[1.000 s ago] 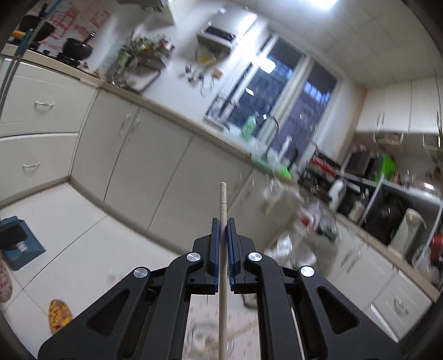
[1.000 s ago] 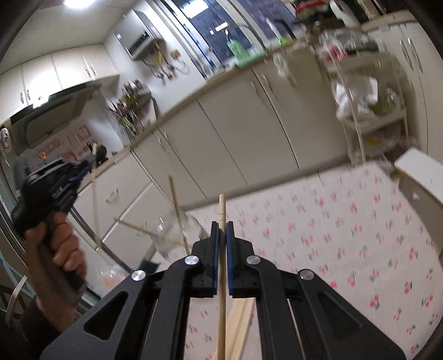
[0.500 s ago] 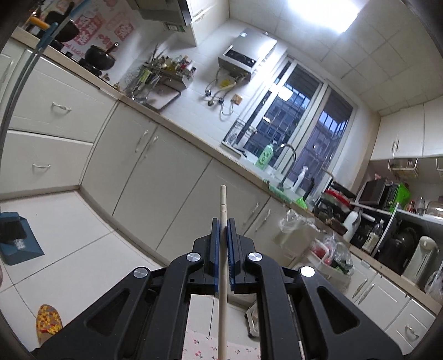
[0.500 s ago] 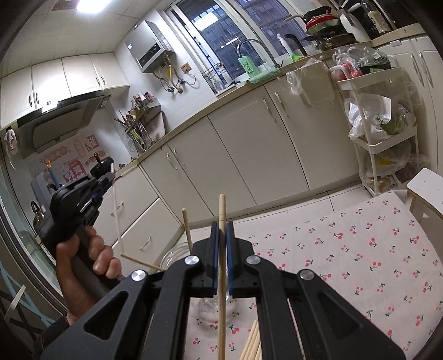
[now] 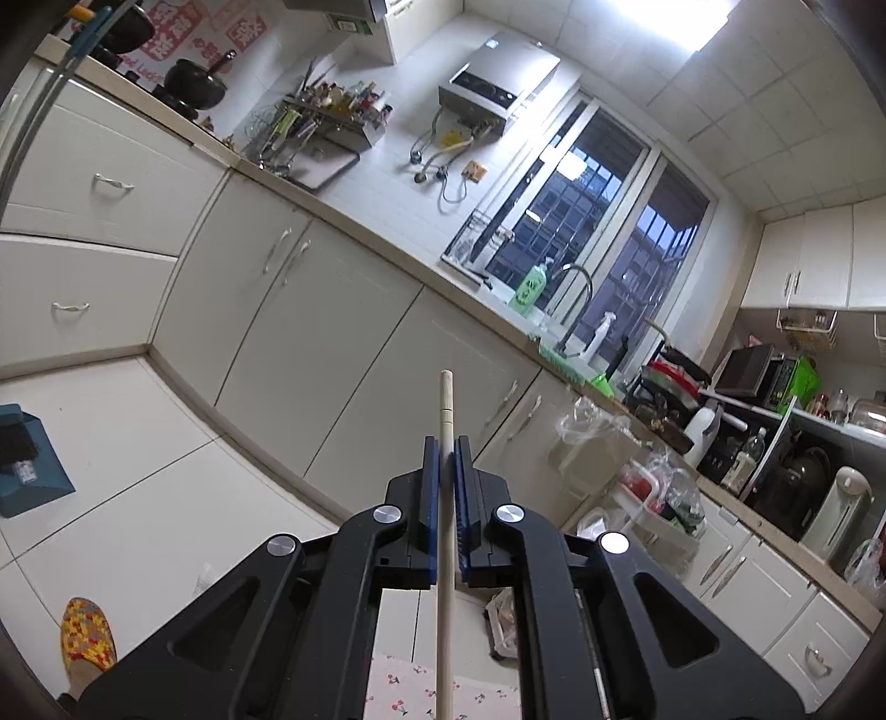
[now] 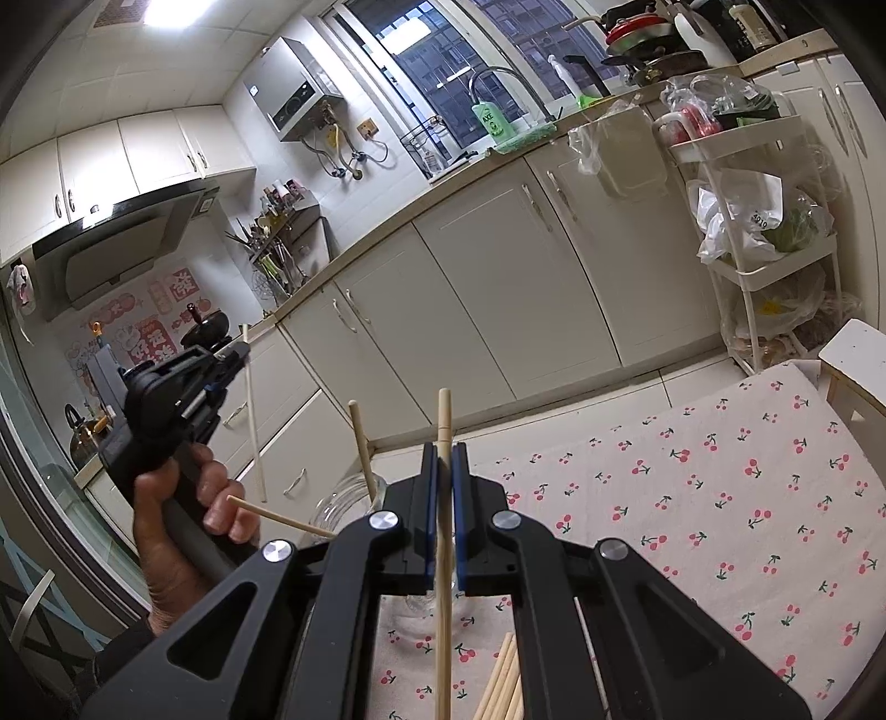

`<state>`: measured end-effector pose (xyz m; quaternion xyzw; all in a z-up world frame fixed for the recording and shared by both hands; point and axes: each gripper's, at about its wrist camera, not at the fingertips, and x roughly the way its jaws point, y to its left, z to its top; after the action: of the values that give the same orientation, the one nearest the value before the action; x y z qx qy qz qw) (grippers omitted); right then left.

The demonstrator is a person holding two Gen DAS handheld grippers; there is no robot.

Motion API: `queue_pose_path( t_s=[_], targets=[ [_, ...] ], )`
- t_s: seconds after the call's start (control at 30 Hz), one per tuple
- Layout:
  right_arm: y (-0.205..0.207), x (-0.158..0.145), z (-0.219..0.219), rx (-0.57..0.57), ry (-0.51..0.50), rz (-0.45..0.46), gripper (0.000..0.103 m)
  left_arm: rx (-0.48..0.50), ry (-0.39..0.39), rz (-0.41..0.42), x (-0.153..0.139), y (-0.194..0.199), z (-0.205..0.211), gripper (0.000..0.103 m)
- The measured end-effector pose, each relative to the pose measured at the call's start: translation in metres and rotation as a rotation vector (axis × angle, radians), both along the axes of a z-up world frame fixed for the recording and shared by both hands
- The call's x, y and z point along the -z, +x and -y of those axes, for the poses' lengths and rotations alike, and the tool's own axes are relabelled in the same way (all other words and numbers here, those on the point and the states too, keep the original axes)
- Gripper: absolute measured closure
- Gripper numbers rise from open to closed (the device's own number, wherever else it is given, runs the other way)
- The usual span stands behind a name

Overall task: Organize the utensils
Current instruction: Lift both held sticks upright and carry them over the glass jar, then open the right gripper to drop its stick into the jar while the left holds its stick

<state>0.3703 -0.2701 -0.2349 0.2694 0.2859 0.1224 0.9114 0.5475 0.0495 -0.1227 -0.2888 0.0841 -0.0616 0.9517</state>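
One pale round wooden chopstick point(image 5: 444, 498) stands upright, pinched at mid-length, its blunt grooved top poking up; a second matching wooden chopstick point(image 6: 443, 526) is held the same way near the front. Just left of it, a clear glass jar point(image 6: 346, 507) on the cherry-print cloth holds two more light wooden sticks point(image 6: 362, 451), leaning outward. A loose bundle of wooden chopsticks point(image 6: 501, 684) lies flat on the cloth at the near edge.

You are in a kitchen with cream cupboards point(image 5: 343, 354) under a long counter point(image 5: 387, 260), and a white tiled floor point(image 5: 111, 443). A big dark window point(image 5: 598, 249) sits above the sink tap point(image 5: 576, 277), and a bright ceiling light point(image 5: 714, 27) shines overhead. You can also see a white cart point(image 6: 775, 260) full of bags beside a table with a cherry cloth point(image 6: 720, 487).
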Motion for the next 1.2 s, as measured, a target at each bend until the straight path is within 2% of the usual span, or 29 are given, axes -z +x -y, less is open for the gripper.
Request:
queue_pose_path(
  t_s=[0.07, 0.23, 0.37, 0.5, 0.77, 1.0, 1.2],
  targets=[
    [0.008, -0.003, -0.002, 0.012, 0.016, 0.019, 0.097, -0.003, -0.006, -0.003, 0.006, 0.001, -0.001, 0.098],
    [0.037, -0.032, -0.033, 0.020, 0.053, 0.200, 0.097, -0.006, -0.028, -0.003, 0.011, 0.001, -0.001, 0.098],
    [0.059, -0.044, -0.053, 0.022, 0.068, 0.292, 0.097, -0.006, -0.033, 0.014, 0.007, 0.004, -0.002, 0.098],
    [0.079, -0.050, -0.070, 0.030, 0.029, 0.357, 0.097, -0.005, -0.032, 0.021, 0.006, 0.005, -0.005, 0.098],
    [0.096, -0.025, -0.092, -0.002, -0.073, 0.342, 0.097, -0.006, -0.018, 0.027, 0.005, 0.004, -0.004, 0.098],
    [0.069, -0.021, -0.093, -0.035, -0.140, 0.350, 0.097, -0.004, -0.019, 0.034, 0.005, 0.001, -0.005, 0.098],
    [0.041, -0.024, -0.087, -0.062, -0.206, 0.348, 0.097, -0.023, -0.021, 0.063, -0.003, -0.029, -0.008, 0.098]
  ],
)
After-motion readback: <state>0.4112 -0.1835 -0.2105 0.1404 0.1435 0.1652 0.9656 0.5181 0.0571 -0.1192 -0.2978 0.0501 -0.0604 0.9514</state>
